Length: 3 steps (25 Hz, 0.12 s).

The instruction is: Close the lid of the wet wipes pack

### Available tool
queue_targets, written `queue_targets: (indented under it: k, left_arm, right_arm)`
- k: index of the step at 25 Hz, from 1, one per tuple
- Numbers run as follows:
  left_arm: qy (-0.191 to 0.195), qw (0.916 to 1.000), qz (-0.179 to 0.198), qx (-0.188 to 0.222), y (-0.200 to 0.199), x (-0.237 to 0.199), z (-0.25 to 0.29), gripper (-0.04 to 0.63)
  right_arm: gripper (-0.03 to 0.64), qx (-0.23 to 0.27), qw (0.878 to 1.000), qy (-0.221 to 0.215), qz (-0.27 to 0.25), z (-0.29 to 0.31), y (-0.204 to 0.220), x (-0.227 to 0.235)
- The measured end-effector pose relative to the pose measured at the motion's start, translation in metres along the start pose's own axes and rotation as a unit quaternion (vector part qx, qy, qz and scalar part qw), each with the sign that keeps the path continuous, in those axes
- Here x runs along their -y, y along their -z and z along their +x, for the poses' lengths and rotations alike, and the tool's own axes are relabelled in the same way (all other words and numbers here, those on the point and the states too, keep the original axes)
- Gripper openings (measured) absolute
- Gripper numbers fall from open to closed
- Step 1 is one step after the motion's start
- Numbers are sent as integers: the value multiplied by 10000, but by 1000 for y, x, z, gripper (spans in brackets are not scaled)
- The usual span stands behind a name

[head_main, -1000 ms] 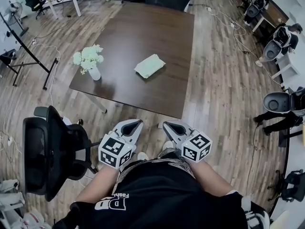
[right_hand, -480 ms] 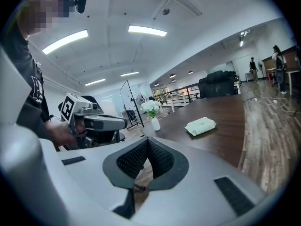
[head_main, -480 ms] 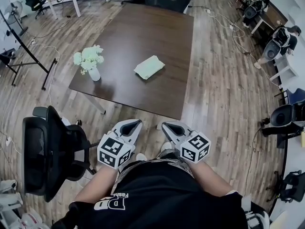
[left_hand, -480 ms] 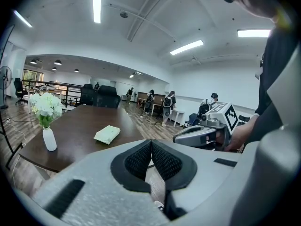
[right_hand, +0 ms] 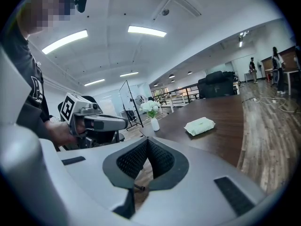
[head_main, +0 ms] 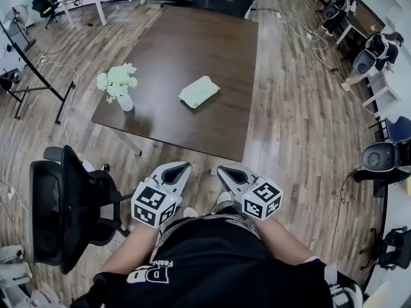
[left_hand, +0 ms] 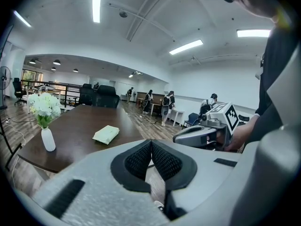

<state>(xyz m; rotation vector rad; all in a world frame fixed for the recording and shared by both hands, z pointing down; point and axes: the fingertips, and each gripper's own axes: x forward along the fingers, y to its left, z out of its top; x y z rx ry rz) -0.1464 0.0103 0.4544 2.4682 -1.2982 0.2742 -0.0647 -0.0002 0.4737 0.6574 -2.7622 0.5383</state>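
A pale green wet wipes pack (head_main: 199, 91) lies flat on the dark brown table (head_main: 186, 43), near its middle; the pack (left_hand: 106, 134) shows in the left gripper view, and the pack (right_hand: 199, 125) in the right gripper view. Its lid cannot be made out at this distance. My left gripper (head_main: 182, 167) and right gripper (head_main: 224, 170) are held close to my body, well short of the table's near edge. Both are shut with nothing between the pads. In the gripper views the left gripper (left_hand: 151, 144) and right gripper (right_hand: 147, 142) point toward the table.
A white vase of white flowers (head_main: 118, 84) stands at the table's left edge. A black office chair (head_main: 67, 201) sits to my left on the wooden floor. Desks, chairs and people fill the room's far end and right side.
The view has shifted slightly; both grippers keep their place and stay shut. A black chair at the right edge has moved a little.
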Motion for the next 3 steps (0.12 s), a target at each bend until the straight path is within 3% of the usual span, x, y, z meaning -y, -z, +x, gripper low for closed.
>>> queue_targets:
  k: [3]
  left_arm:
    - [1, 10000, 3, -3, 0, 0, 1, 18]
  right_arm:
    - [5, 3, 10000, 9, 9, 0, 1, 1]
